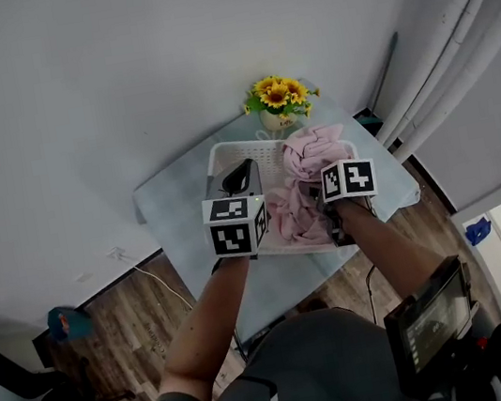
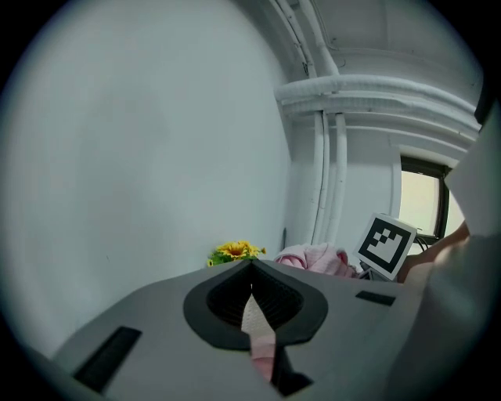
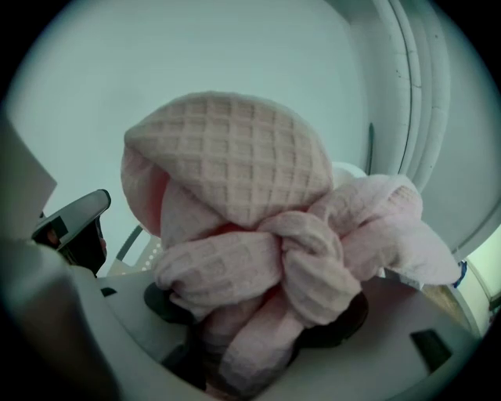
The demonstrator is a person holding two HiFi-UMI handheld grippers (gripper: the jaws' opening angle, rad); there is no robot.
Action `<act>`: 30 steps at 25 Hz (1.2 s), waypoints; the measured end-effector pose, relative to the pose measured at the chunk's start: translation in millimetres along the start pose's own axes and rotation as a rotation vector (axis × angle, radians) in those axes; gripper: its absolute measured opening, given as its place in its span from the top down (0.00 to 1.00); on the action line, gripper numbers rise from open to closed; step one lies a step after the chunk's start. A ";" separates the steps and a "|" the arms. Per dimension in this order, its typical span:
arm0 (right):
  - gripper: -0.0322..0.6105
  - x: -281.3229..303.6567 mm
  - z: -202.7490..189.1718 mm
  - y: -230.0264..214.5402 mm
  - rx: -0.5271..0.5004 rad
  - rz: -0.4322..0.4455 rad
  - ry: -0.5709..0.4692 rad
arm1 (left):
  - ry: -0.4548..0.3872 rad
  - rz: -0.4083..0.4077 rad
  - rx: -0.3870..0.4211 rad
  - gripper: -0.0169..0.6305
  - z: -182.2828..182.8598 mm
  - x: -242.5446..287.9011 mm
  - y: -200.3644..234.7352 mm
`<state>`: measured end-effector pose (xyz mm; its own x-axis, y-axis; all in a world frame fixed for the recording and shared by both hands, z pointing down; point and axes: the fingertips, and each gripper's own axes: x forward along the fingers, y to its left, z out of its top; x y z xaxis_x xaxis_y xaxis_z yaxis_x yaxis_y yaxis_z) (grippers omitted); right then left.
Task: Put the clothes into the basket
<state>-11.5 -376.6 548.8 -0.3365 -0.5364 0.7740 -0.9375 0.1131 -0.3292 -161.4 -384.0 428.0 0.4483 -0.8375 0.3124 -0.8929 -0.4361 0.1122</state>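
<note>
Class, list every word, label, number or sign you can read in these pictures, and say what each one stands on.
No readable text anywhere.
On the left cube and right cube: black-and-white square markers, no letters or digits.
On the screen: dark, nothing legible.
On the pink cloth and basket: no print shows.

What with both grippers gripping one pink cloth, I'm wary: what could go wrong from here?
The left gripper pinches only a thin edge of the pink cloth; it may slip. The bulky bunch in the right gripper might drape over the basket rim, or brush the sunflowers just behind.
</note>
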 end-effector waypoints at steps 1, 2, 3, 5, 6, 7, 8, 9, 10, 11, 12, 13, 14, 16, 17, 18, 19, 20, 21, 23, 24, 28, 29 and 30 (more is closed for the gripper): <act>0.40 4.2 -3.4 -2.8 0.015 -0.006 0.019 | 0.019 -0.004 -0.005 0.96 -4.6 4.9 0.2; 0.40 8.3 -6.1 -5.7 0.026 -0.013 0.036 | 0.038 -0.007 -0.011 0.96 -9.5 9.8 0.5; 0.40 12.4 -8.1 -8.4 0.032 -0.021 0.050 | 0.055 -0.009 -0.016 0.96 -14.5 14.8 1.2; 0.40 21.6 -10.5 -12.8 0.035 -0.040 0.072 | 0.084 -0.012 -0.015 0.96 -22.8 24.4 3.3; 0.40 26.0 -11.6 -14.5 0.034 -0.049 0.081 | 0.093 -0.012 -0.011 0.96 -25.9 28.3 4.5; 0.40 30.0 -13.1 -15.8 0.033 -0.057 0.089 | 0.100 -0.012 -0.007 0.96 -28.5 31.2 5.4; 0.40 33.4 -14.8 -17.0 0.032 -0.062 0.096 | 0.108 -0.013 -0.006 0.96 -31.2 33.5 5.7; 0.40 36.0 -16.7 -18.3 0.032 -0.067 0.102 | 0.117 -0.014 -0.006 0.96 -34.2 35.5 5.3; 0.40 38.0 -18.5 -20.0 0.035 -0.071 0.108 | 0.129 -0.017 -0.005 0.96 -37.4 37.6 4.4; 0.40 40.0 -20.6 -21.9 0.041 -0.075 0.114 | 0.141 -0.018 -0.002 0.96 -40.6 39.7 3.8; 0.40 42.5 -23.5 -23.6 0.049 -0.079 0.123 | 0.155 -0.017 0.001 0.96 -44.1 41.7 4.1; 0.40 45.8 -27.4 -24.8 0.055 -0.083 0.136 | 0.168 -0.016 -0.002 0.96 -48.0 43.4 5.1; 0.40 49.9 -32.1 -25.9 0.060 -0.087 0.151 | 0.179 -0.015 -0.012 0.96 -51.5 44.9 6.5; 0.40 58.4 -41.0 -29.3 0.067 -0.097 0.179 | 0.191 -0.016 -0.032 0.96 -55.5 47.0 8.9; 0.40 62.6 -44.8 -31.4 0.073 -0.102 0.192 | 0.196 -0.017 -0.032 0.96 -56.4 47.9 9.7; 0.40 66.5 -48.3 -33.5 0.080 -0.106 0.204 | 0.203 -0.019 -0.032 0.96 -57.6 48.8 10.2; 0.40 70.1 -51.4 -35.3 0.086 -0.110 0.217 | 0.211 -0.022 -0.035 0.96 -59.3 49.9 10.6; 0.40 73.4 -54.0 -36.9 0.091 -0.114 0.229 | 0.219 -0.024 -0.041 0.96 -61.3 51.4 11.2; 0.40 76.7 -56.3 -38.2 0.092 -0.118 0.240 | 0.226 -0.024 -0.049 0.96 -63.2 53.2 12.3; 0.40 84.0 -61.4 -40.8 0.091 -0.124 0.265 | 0.241 -0.022 -0.065 0.96 -67.1 57.6 15.6; 0.40 87.8 -64.3 -42.1 0.092 -0.126 0.277 | 0.248 -0.021 -0.070 0.96 -69.4 60.0 17.3; 0.40 100.5 -73.9 -46.3 0.101 -0.131 0.309 | 0.295 -0.025 -0.084 0.96 -85.2 68.5 23.2; 0.40 102.6 -75.5 -46.5 0.103 -0.130 0.315 | 0.308 -0.025 -0.088 0.96 -89.9 70.0 24.6; 0.40 104.5 -76.9 -46.4 0.104 -0.127 0.320 | 0.320 -0.024 -0.092 0.96 -94.0 71.1 25.8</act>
<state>-10.1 -373.5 686.5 -0.2443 -0.2494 0.9371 -0.9650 -0.0325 -0.2602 -156.6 -423.8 541.8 0.4467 -0.6752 0.5870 -0.8887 -0.4108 0.2038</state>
